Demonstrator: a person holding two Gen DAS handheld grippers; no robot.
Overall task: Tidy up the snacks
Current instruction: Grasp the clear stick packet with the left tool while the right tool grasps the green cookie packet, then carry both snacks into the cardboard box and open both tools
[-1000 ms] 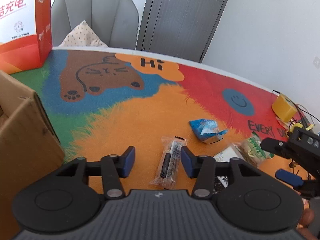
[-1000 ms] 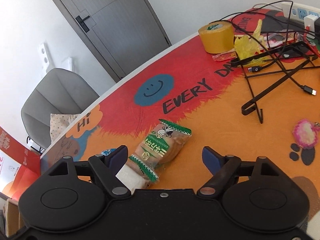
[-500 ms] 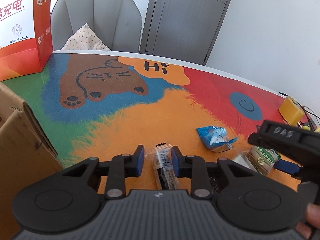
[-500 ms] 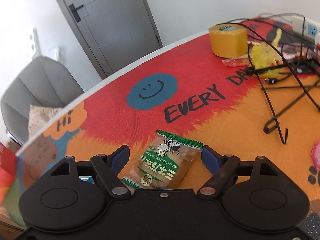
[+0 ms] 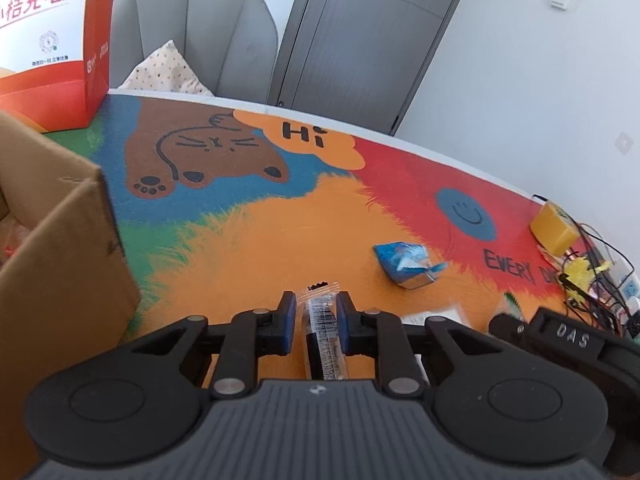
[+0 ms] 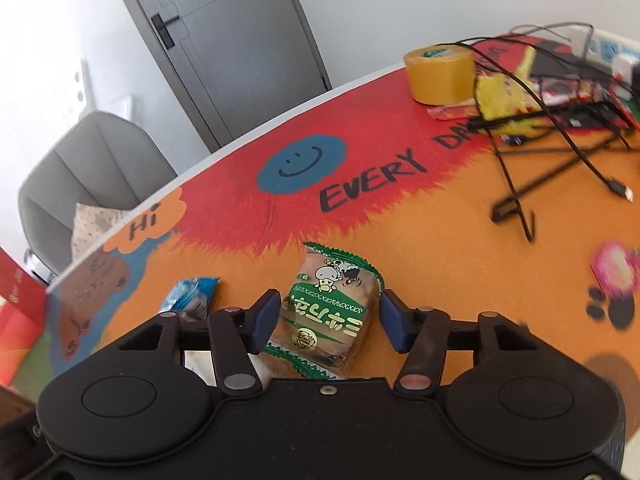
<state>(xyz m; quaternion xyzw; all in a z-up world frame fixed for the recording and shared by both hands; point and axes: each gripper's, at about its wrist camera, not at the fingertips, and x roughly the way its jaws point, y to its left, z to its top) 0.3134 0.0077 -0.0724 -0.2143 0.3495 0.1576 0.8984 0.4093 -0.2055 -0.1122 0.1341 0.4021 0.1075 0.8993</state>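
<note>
1. The left gripper stands clenched on a clear-wrapped dark snack bar, its blue pads pressing the wrapper from both sides. The bar lies lengthwise between the fingers on the orange part of the cartoon table mat, well to the right of the cardboard box. The hold along the bar's narrow width looks chosen so the thin packet cannot twist when lifted.

2. The right gripper straddles a green-and-brown snack packet, which rests on the mat on the side of the bar away from the cardboard box. Its jaws have just been closing around the packet. The left pad sits against the packet's edge, while a sliver of orange mat shows between the right pad and the wrapper, so the grasp does not appear complete.

3. A blue snack pouch lies untouched on the mat, farther from the cardboard box than the bar and just beyond the two grippers.

4. The cardboard box stands open at the mat's left edge and is the likely destination, which would explain two snacks being gathered at once.

5. A yellow tape roll and tangled cables crowd the end of the mat farthest from the cardboard box, clear of the work.
</note>
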